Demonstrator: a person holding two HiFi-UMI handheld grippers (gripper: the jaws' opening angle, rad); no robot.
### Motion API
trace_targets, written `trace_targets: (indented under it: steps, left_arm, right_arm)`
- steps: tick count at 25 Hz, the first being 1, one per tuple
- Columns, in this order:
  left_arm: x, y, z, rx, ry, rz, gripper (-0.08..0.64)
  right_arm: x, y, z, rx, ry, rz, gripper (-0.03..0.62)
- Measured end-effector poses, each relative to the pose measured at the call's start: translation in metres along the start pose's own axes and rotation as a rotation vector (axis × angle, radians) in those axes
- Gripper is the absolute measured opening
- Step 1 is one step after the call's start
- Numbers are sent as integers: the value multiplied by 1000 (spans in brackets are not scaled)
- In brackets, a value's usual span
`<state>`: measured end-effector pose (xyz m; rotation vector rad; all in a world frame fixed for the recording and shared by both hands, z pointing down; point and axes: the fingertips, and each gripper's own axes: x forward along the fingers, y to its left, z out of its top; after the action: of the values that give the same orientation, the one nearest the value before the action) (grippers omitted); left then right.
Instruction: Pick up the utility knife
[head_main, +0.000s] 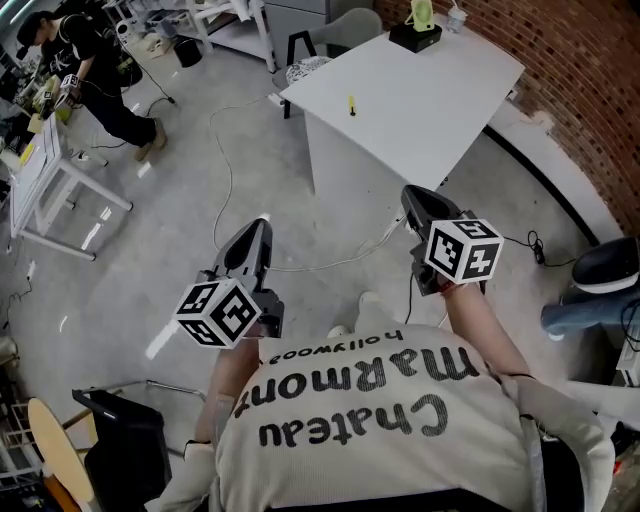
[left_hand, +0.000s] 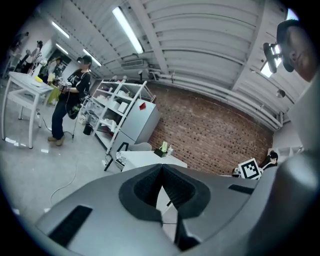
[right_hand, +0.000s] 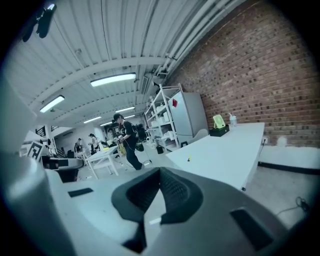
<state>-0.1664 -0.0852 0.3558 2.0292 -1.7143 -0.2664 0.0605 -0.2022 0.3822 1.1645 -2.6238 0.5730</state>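
Note:
The utility knife (head_main: 351, 104) is a small yellow thing that lies alone on the white table (head_main: 420, 100) ahead of me; in the right gripper view the knife (right_hand: 189, 158) shows as a yellow speck on the table's near part. My left gripper (head_main: 258, 228) and right gripper (head_main: 412, 196) are both held over the concrete floor, well short of the table, pointing toward it. Each is shut with nothing between its pads, as the left gripper (left_hand: 161, 167) and the right gripper (right_hand: 160, 171) show in their own views. In the left gripper view I see the table (left_hand: 145, 157) but not the knife.
A black box with a yellow-green item (head_main: 415, 36) and a bottle (head_main: 457, 18) stand at the table's far end. A white cable (head_main: 228, 170) runs across the floor. A brick wall (head_main: 570, 80) lies right. A person (head_main: 95, 70) stands at another table (head_main: 45, 170) far left.

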Motion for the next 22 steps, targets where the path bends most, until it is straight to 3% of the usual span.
trace_targets:
  steps: [12,22]
  left_arm:
    - [16,49,18,-36,-72,87,0]
    - [75,80,72,-37,-150,135,0]
  right_arm:
    - [66,-18,-2,-4,79,10,3]
    - [153,-49,52,-5,25,62,5]
